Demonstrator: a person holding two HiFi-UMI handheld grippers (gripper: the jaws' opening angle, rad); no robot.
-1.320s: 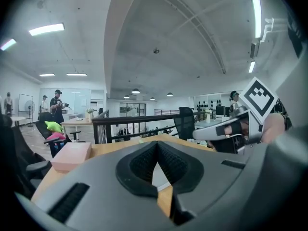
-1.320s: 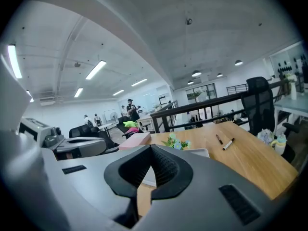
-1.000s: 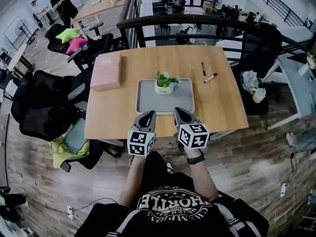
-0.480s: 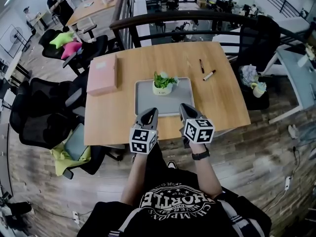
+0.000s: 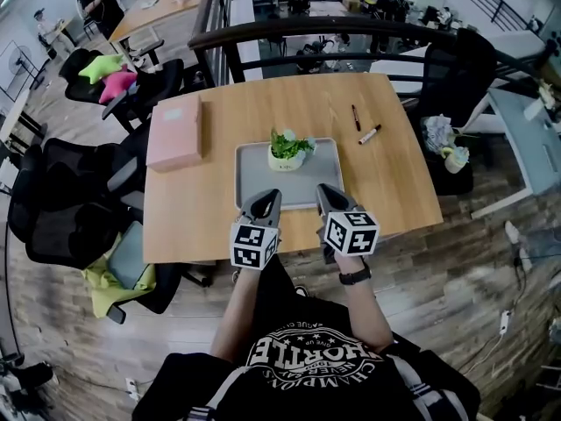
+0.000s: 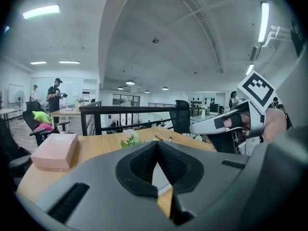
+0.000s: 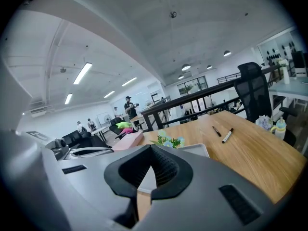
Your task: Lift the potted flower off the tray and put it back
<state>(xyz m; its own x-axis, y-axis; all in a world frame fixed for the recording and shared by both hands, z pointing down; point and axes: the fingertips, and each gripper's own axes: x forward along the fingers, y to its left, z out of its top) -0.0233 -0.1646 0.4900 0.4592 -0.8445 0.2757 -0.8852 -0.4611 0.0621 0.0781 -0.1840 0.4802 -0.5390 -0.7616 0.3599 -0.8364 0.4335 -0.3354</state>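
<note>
Jaws of left claw [image 5: 266, 196] and right claw [image 5: 324, 190] are pressed together, empty, near the tray [image 5: 250, 175].

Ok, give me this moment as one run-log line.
phase: pre-grasp | left gripper: shut, empty | right gripper: shut, empty | potted flower: upright on tray, untouched

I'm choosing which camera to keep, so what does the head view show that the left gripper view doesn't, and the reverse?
Only the head view shows the grey rectangular tray from above, the wood-plank floor and the person's black printed T-shirt. Only the left gripper view shows the white arched ceiling with its strip lights, and the left gripper with jaws shut, nothing between them. Both show the light wooden table, the flat pink box, the small potted flower in its white pot and the right gripper.
</note>
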